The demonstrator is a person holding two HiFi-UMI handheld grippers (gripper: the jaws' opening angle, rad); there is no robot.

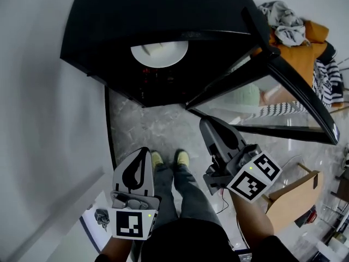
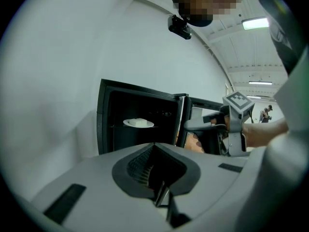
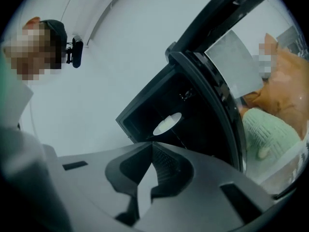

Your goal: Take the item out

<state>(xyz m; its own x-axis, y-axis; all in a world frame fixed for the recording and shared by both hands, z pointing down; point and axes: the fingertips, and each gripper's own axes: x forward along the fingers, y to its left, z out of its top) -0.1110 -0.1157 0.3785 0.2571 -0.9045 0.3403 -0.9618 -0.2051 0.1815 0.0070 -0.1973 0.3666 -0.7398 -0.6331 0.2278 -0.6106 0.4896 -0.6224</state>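
Observation:
A black cabinet stands against the wall with its glass door swung open to the right. On a shelf inside lies a white plate with a pale block on it; the same plate shows in the left gripper view, and the plate in the right gripper view. My left gripper hangs low in front of the cabinet, shut and empty. The right gripper is nearer the door's lower edge, also shut with nothing in it. Both are well short of the plate.
The white wall runs along the left. Orange and striped clothes are piled behind the door, and a green knitted thing shows through its glass. A wooden board stands at the right. The person's yellow shoes are on the marble floor.

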